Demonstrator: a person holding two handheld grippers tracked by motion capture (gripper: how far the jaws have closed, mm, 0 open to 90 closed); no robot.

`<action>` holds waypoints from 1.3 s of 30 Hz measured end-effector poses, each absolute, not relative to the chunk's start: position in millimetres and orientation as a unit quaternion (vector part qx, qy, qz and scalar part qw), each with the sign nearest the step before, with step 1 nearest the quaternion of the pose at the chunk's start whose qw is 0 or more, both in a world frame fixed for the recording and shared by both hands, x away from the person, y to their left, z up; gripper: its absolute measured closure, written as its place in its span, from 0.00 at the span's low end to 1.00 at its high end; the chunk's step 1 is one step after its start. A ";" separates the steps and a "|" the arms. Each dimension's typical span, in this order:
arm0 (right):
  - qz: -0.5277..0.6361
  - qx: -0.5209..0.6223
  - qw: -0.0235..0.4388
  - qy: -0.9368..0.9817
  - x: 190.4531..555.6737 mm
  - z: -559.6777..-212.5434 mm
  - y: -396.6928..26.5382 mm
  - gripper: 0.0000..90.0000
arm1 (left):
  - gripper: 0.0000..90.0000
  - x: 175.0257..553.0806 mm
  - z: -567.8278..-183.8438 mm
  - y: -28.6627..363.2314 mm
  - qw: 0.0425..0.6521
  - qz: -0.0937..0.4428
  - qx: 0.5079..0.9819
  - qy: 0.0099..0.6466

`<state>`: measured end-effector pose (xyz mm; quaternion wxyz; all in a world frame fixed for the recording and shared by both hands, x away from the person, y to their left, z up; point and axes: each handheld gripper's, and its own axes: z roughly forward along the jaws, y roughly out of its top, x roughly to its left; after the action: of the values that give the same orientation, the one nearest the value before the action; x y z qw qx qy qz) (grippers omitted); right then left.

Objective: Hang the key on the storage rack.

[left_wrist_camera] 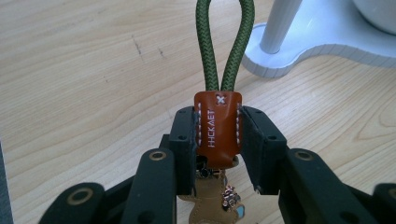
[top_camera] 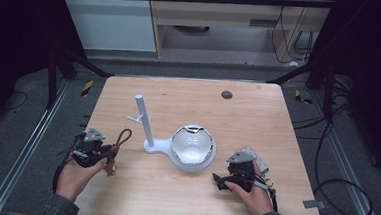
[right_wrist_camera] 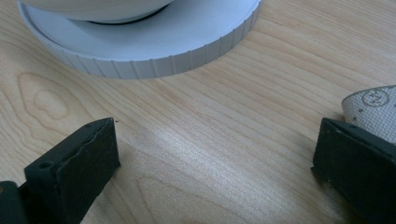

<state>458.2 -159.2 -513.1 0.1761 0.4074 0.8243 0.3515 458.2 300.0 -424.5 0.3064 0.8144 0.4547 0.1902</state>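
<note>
Key strap: brown leather tab [left_wrist_camera: 217, 127] with green cord loop [left_wrist_camera: 225, 44], clamped in left gripper [left_wrist_camera: 217, 140], at the table's [top_camera: 258, 111] left front.
Left gripper view: stitching, lettering.
High view: white stand [top_camera: 149, 135], bowl [top_camera: 192, 145].
Right gripper [right_wrist_camera: 215, 158]: jaws wide apart, holding nothing, near the stand's round base [right_wrist_camera: 154, 46].

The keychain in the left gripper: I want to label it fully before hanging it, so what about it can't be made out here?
- Keychain, left gripper view: lower tan part and metal bits hidden behind the left gripper.
- Green cord loop: top cut off by the frame edge.
- High view: keychain too small for detail.
</note>
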 end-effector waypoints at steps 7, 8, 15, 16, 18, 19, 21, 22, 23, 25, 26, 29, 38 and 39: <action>0.351 0.408 0.176 0.824 458.1 -513.0 -159.2 0.00 | 0.73 450.3 -416.5 298.5 0.328 0.205 0.808 0.445; 0.351 0.408 0.176 0.824 458.1 -513.0 -159.2 0.00 | 0.73 448.8 -415.3 298.5 0.331 0.207 0.807 0.443; 0.351 0.408 0.176 0.824 458.1 -513.1 -159.1 0.00 | 0.73 435.2 -405.4 297.5 0.359 0.224 0.796 0.432; 0.351 0.407 0.176 0.825 458.1 -513.0 -159.2 0.00 | 0.73 433.3 -404.2 297.1 0.365 0.225 0.794 0.431; 0.351 0.408 0.176 0.824 458.1 -513.0 -159.2 0.00 | 0.73 429.6 -402.0 296.6 0.371 0.230 0.792 0.426; 0.351 0.408 0.175 0.824 458.1 -513.0 -159.2 0.00 | 0.73 427.6 -401.0 296.0 0.377 0.231 0.790 0.424; 0.351 0.407 0.176 0.824 458.1 -513.1 -159.2 0.00 | 0.73 424.9 -399.9 295.2 0.382 0.234 0.788 0.422; 0.351 0.408 0.176 0.824 458.1 -513.0 -159.2 0.00 | 0.73 422.6 -398.8 294.5 0.386 0.237 0.787 0.418; 0.351 0.408 0.176 0.824 458.1 -513.0 -159.2 0.00 | 0.73 422.6 -398.8 294.5 0.386 0.237 0.787 0.418; 0.351 0.408 0.176 0.825 458.1 -513.0 -159.2 0.00 | 0.73 420.1 -398.0 293.8 0.390 0.239 0.787 0.415; 0.351 0.408 0.175 0.824 458.1 -513.0 -159.2 0.00 | 0.73 418.5 -397.7 293.2 0.393 0.241 0.786 0.412; 0.351 0.408 0.176 0.824 458.1 -513.0 -159.2 0.00 | 0.73 416.6 -397.4 292.7 0.394 0.241 0.787 0.410; 0.351 0.408 0.176 0.824 458.1 -513.0 -159.1 0.00 | 0.73 407.8 -396.7 289.4 0.417 0.250 0.778 0.398; 0.351 0.408 0.176 0.824 458.1 -513.1 -159.2 0.00 | 0.73 406.7 -395.9 289.0 0.421 0.252 0.775 0.398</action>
<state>458.1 -159.2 -513.1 0.1759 0.4076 0.8244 0.3512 406.7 289.0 -395.9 0.4208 0.7752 0.3980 0.2524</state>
